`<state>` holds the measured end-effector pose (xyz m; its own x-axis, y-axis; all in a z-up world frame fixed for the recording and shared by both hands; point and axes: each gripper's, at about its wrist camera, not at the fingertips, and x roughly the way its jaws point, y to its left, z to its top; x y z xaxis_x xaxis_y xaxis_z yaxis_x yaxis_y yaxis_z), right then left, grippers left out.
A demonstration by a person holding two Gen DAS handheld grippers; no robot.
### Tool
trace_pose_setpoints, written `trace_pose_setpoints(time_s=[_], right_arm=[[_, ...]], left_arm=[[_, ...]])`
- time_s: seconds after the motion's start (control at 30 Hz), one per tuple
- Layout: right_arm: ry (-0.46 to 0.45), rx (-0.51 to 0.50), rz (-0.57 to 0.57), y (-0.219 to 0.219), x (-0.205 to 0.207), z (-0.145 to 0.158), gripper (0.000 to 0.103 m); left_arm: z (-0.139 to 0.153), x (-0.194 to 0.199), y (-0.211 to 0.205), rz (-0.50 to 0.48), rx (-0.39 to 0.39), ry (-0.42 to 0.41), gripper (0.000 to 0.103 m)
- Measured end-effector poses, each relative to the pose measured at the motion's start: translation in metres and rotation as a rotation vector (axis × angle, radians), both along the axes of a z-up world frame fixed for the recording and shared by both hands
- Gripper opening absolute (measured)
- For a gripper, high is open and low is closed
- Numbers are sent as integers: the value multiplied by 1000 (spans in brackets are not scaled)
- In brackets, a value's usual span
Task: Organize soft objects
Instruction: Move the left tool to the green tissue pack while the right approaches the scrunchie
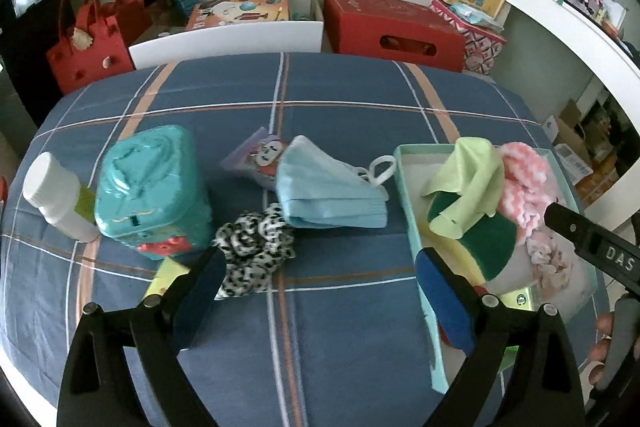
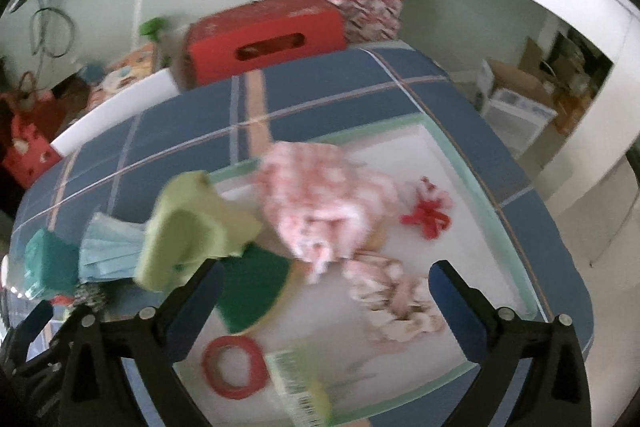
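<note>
A pale green tray [image 1: 404, 187] on the blue plaid cloth holds a light green cloth [image 1: 468, 183], a pink knitted piece [image 1: 524, 183], a green and yellow sponge [image 1: 480, 243] and a pale pink scrunchie [image 1: 548, 263]. Left of it lie a stack of blue face masks [image 1: 328, 191], a black and white scrunchie [image 1: 252, 247] and a purple pouch [image 1: 256, 157]. My left gripper [image 1: 320, 303] is open and empty, low over the cloth between scrunchie and tray. My right gripper [image 2: 328, 303] is open and empty above the tray [image 2: 452, 163], over the sponge [image 2: 252, 287] and pink scrunchie [image 2: 396, 303].
A teal tin [image 1: 152, 187] and a white bottle [image 1: 56, 195] stand at the left. The tray also holds a red ring [image 2: 234, 367], red bows [image 2: 426, 217] and a barcoded pack [image 2: 300, 383]. A red box [image 1: 392, 27] and red bag [image 1: 88, 43] stand behind the table.
</note>
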<state>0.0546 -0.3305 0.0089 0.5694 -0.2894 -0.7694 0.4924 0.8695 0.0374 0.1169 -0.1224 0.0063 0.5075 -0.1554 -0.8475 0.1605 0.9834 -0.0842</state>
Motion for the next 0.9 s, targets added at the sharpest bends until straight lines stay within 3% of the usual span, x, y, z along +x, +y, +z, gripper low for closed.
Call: trace_pose_setpoints(time_s=[0.33,0.6,0.9], right_arm=[[-52,4,127,59,11,17,103],[-23,0,232,112,27,9,103],[8,-4,295,152,42,-1,103]], left_arm=[[24,3,55,94,-22,-38,96],[37,2,115,212,-33,-69,96],[32,-2,175,352,-47,-55,96]])
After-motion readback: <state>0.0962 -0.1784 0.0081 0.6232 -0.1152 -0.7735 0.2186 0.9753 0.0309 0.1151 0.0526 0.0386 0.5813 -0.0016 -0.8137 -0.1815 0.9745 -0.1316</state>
